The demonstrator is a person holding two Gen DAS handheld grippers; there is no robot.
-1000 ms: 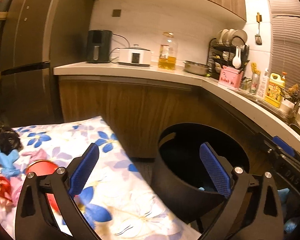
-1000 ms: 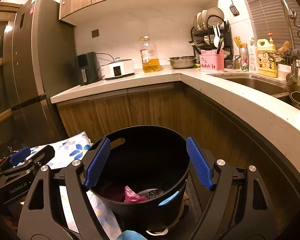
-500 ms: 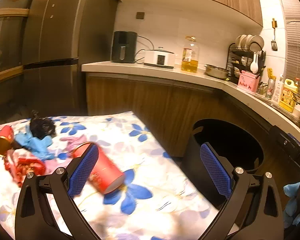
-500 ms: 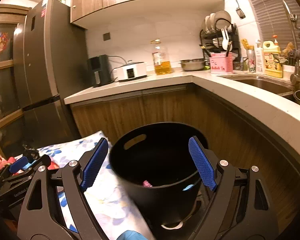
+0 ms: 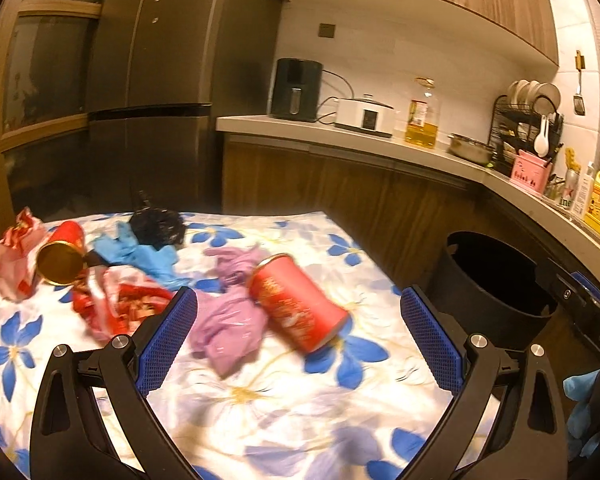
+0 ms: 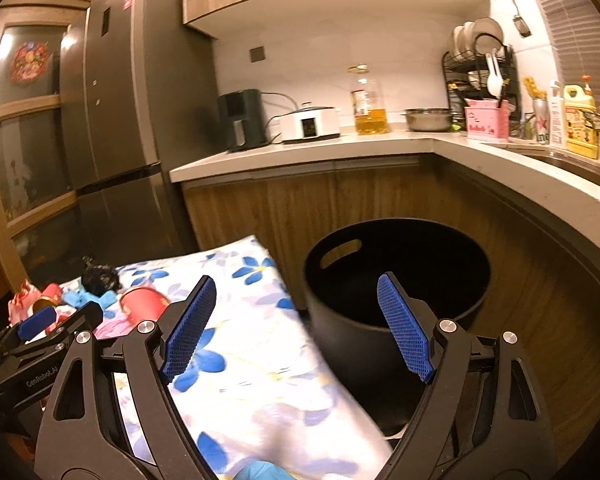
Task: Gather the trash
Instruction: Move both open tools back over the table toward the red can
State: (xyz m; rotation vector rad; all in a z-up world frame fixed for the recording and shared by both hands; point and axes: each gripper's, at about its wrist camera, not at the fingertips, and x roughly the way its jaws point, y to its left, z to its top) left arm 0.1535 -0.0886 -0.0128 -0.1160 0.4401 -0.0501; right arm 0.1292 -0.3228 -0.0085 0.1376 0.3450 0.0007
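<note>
Trash lies on a floral cloth [image 5: 260,408]: a red can [image 5: 298,307] on its side, a purple wad [image 5: 230,320], a blue glove [image 5: 140,258], a black bag [image 5: 158,226], a red wrapper [image 5: 120,300] and a second can [image 5: 60,256] with a gold end. My left gripper [image 5: 296,334] hovers open over the cloth, just short of the red can, with nothing between its fingers. A black bin [image 6: 396,280] stands right of the cloth. My right gripper [image 6: 296,324] is open and empty, straddling the cloth's edge and the bin. The left gripper [image 6: 40,332] shows at the right wrist view's left.
A wooden cabinet run with a pale counter [image 5: 380,144] curves behind and to the right, carrying an appliance, oil bottle [image 5: 420,116], pot and dish rack [image 5: 528,120]. A tall dark fridge [image 5: 140,92] stands at the left. The bin [image 5: 496,280] sits in the counter's corner.
Both views have swung left, away from the bin and onto the cloth. The red can and the other trash have come into the left gripper's view. Both grippers stayed open.
</note>
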